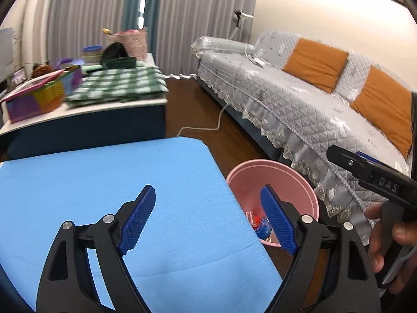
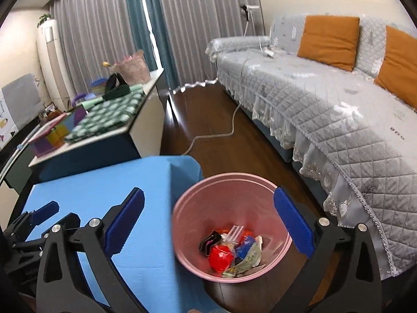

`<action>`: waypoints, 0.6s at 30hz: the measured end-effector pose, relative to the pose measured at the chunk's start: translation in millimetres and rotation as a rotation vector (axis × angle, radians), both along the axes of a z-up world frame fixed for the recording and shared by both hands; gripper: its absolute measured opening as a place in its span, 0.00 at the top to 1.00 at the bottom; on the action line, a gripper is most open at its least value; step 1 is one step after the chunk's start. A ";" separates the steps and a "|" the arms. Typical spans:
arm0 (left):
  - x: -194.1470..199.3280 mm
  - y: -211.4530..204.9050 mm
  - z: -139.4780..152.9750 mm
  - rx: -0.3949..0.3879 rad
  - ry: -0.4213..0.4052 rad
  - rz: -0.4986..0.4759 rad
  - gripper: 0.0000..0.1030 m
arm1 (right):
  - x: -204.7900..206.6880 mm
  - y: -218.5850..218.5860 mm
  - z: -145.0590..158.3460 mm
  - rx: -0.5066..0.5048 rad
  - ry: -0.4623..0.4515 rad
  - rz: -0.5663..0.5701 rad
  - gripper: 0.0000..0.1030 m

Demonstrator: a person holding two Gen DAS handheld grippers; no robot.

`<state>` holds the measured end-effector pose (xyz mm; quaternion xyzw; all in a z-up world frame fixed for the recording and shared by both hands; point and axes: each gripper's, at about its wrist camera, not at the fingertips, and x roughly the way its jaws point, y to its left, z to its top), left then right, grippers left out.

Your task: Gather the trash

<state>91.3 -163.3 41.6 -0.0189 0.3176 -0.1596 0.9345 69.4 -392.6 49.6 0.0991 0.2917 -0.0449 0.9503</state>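
While both tools hang with jaws spread wide and nothing between them, the right gripper (image 2: 208, 221) sits directly above the pink wastebasket (image 2: 192, 200), and the left gripper (image 1: 208, 219) hovers over the near edge of the blue tabletop (image 1: 104, 182). Collected trash (image 2: 232, 250), including a red wrapper (image 2: 220, 257) and a clear plastic fork (image 2: 234, 232), lies in the basket's bottom. No litter shows on the visible blue surface. Beyond stand a grey quilted sofa (image 2: 325, 99) with orange cushions (image 2: 328, 39) and a side table bearing a green checked cloth (image 2: 109, 114). Judged from this layout, the collection looks nearly complete; a careful scan for stray pieces, clearing the basket rim on withdrawal, would serve best.
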 end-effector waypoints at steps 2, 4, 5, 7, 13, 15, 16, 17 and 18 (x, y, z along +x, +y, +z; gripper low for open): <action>-9.3 9.7 8.6 0.003 -0.013 0.008 0.22 | -14.0 10.6 11.3 -0.001 -0.031 -0.012 0.05; -18.7 16.8 16.3 0.032 -0.035 0.022 0.22 | -24.6 20.9 18.9 -0.004 -0.047 -0.005 0.05; -22.7 20.9 19.3 0.043 -0.042 0.033 0.22 | -29.3 26.3 22.5 -0.011 -0.052 -0.001 0.05; -34.3 34.6 25.2 0.050 -0.049 0.060 0.22 | -40.8 38.1 28.7 -0.025 -0.063 0.009 0.05; -68.8 66.6 27.2 0.071 -0.051 0.148 0.22 | -69.7 62.2 27.9 -0.061 -0.063 0.031 0.05; -78.0 76.4 23.3 0.049 -0.022 0.163 0.22 | -77.2 69.4 22.9 -0.072 -0.049 0.043 0.05; -82.0 80.4 21.8 0.040 -0.015 0.169 0.22 | -81.4 73.5 19.0 -0.083 -0.045 0.052 0.05; -87.7 85.4 20.2 0.036 -0.014 0.187 0.22 | -84.7 76.4 16.2 -0.095 -0.041 0.057 0.05; -91.3 88.3 18.8 0.037 -0.016 0.200 0.22 | -88.2 79.6 13.5 -0.106 -0.038 0.063 0.05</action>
